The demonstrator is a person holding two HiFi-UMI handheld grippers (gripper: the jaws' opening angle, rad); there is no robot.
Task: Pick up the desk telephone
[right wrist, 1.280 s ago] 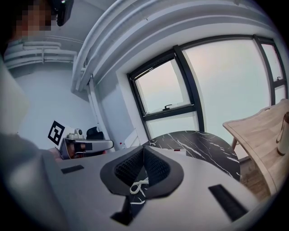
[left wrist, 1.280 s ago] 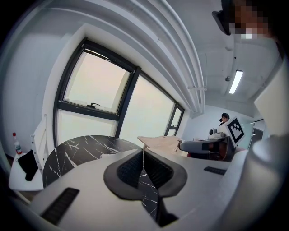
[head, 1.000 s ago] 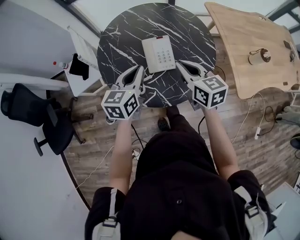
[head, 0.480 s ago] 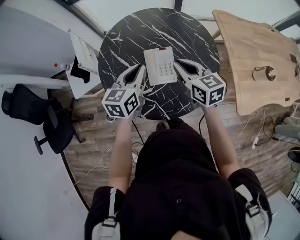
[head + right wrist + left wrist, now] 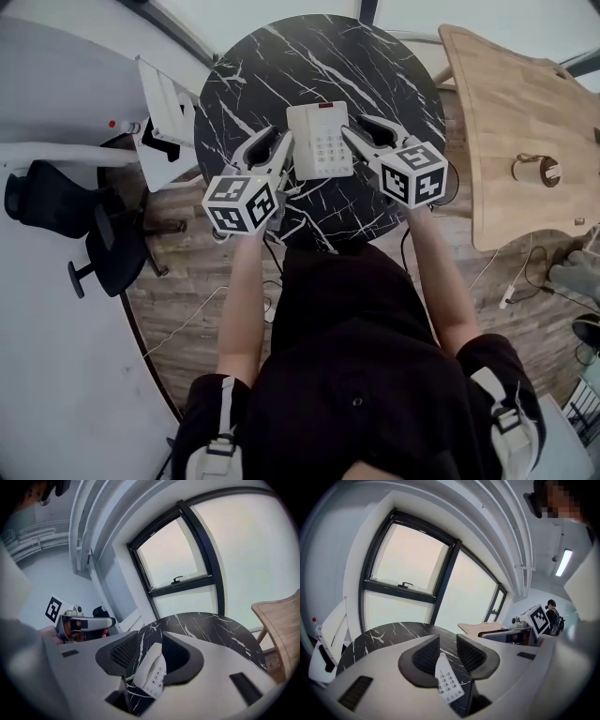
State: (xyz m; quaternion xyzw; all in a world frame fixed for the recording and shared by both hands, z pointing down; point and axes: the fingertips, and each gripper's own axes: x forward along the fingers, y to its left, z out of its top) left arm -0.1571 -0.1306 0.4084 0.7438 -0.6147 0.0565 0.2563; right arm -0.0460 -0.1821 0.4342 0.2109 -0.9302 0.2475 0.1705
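The white desk telephone (image 5: 319, 141) lies flat on the round black marble table (image 5: 281, 56), keypad up, with a red strip at its far end. My left gripper (image 5: 270, 142) sits just left of the phone and my right gripper (image 5: 362, 127) just right of it, tips alongside its edges. Both sets of jaws are opening and the pads press on nothing. In the left gripper view the phone (image 5: 449, 682) shows through the gap of the left gripper (image 5: 447, 651). In the right gripper view the phone (image 5: 151, 670) with its coiled cord shows beyond the right gripper (image 5: 150, 652).
A wooden table (image 5: 506, 103) stands to the right with a small roll (image 5: 532, 170) on it. A white chair (image 5: 161, 101) is at the marble table's left edge, a black office chair (image 5: 56, 202) further left. Cables lie on the wood floor (image 5: 506, 281).
Both grippers have moved forward over the marble table, from its near edge to either side of the phone. Their jaws have parted a little.
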